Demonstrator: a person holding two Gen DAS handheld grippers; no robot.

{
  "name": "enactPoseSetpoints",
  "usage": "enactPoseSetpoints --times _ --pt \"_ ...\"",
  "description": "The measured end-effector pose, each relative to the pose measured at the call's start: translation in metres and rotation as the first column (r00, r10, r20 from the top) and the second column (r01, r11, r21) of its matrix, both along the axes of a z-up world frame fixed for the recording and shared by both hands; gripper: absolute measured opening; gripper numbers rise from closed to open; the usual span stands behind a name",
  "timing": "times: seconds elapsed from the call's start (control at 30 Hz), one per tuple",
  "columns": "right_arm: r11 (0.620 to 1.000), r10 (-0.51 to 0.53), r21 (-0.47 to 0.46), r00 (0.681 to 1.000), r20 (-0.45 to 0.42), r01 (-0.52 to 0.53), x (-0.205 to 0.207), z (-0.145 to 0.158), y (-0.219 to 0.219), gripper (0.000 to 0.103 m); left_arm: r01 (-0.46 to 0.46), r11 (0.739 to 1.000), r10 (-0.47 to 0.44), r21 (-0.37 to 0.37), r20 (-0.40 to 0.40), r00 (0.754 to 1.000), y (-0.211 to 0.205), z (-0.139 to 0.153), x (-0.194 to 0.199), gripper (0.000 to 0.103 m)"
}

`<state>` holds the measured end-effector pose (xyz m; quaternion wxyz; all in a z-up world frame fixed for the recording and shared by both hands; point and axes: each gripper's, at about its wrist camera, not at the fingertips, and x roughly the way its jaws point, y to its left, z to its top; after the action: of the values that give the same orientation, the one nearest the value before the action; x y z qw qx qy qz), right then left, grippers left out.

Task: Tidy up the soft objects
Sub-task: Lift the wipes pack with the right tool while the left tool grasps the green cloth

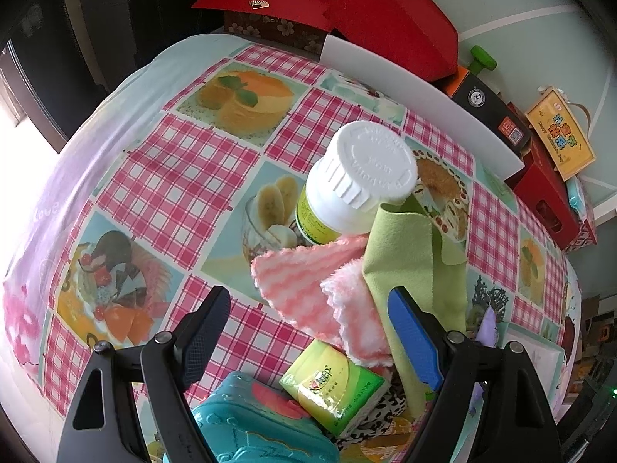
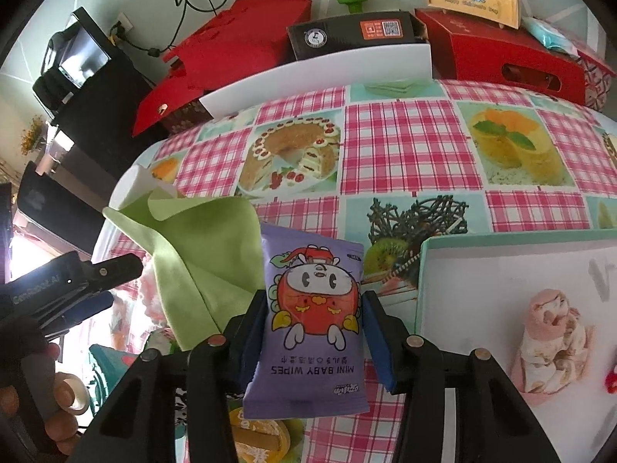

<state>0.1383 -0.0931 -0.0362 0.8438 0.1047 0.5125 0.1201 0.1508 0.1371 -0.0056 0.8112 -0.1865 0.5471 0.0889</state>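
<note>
My right gripper [image 2: 314,332] is shut on a purple pack of mini baby wipes [image 2: 310,308] and holds it above the table, left of a white box [image 2: 424,270] that holds a rolled pink cloth [image 2: 551,343]. My left gripper [image 1: 308,332] is open and empty above a pink-and-white fluffy cloth [image 1: 308,289], a green cloth [image 1: 408,254] and a green tissue pack [image 1: 335,382]. The green cloth [image 2: 200,254] also shows in the right wrist view, with my left gripper's body [image 2: 77,281] beside it.
A white-capped bottle [image 1: 354,181] stands behind the cloths. A teal tin [image 1: 250,420] lies under my left gripper. Red boxes [image 1: 385,11], a black box [image 2: 354,34] and a white board [image 2: 316,77] line the table's far edge. The checked tablecloth [image 1: 185,162] covers the table.
</note>
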Motion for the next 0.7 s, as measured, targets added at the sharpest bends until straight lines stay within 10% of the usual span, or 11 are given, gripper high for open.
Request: enactPoseSetpoints --times 0.47,0.7 --pt "0.999 -0.044 -0.019 0.996 0.076 0.046 -0.007 0.024 -0.016 0.051 0.07 0.993 -0.059 -0.091 0.123 0.991 -0.024 0.007 0.008 0.099" --pt "0.997 -0.079 -0.014 0.992 0.1 0.08 -0.01 0.032 -0.03 0.051 0.104 0.993 -0.112 0.063 0.124 0.986 -0.049 0.009 0.02 0.098"
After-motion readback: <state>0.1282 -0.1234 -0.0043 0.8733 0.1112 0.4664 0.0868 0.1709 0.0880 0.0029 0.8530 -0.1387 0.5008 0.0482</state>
